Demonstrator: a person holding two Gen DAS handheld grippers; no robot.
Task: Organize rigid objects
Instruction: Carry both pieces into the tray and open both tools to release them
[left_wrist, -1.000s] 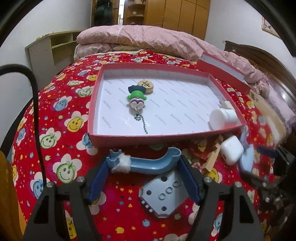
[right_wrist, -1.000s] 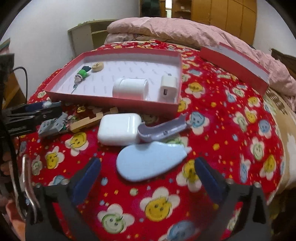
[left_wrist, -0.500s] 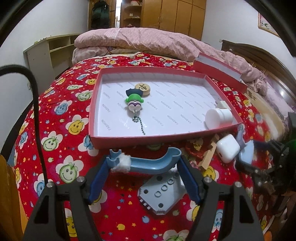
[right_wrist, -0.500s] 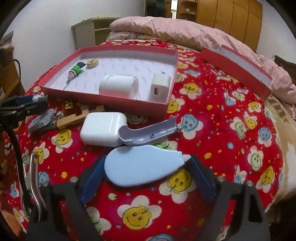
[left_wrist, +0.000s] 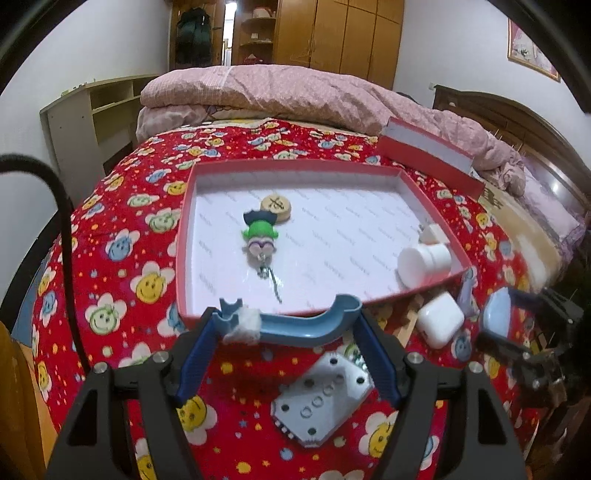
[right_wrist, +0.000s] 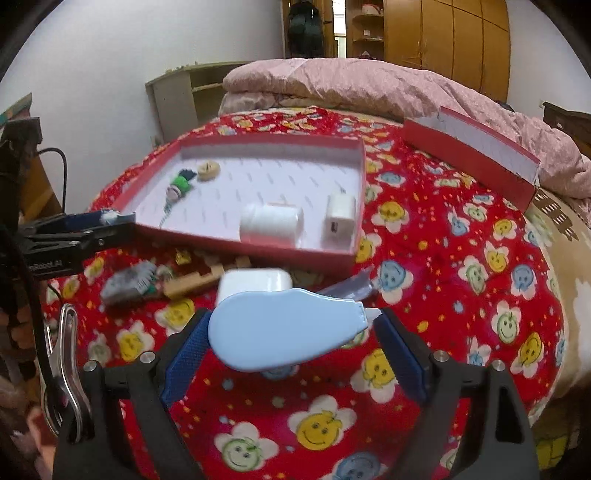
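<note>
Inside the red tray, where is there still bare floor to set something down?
Free: the tray floor between the green keychain figure and the white jar, plus the far right corner. Crowded: bedspread just before the tray's near wall.

Two close downward wrist views, shared red box (left_wrist: 406, 295)

Black-framed gripper (right_wrist: 291, 332) with blue pads (right_wrist: 184, 354), silver screws, black cable.

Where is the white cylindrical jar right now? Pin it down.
The white jar lies on its side inside the red box, at its near right corner beside the white charger.
</note>
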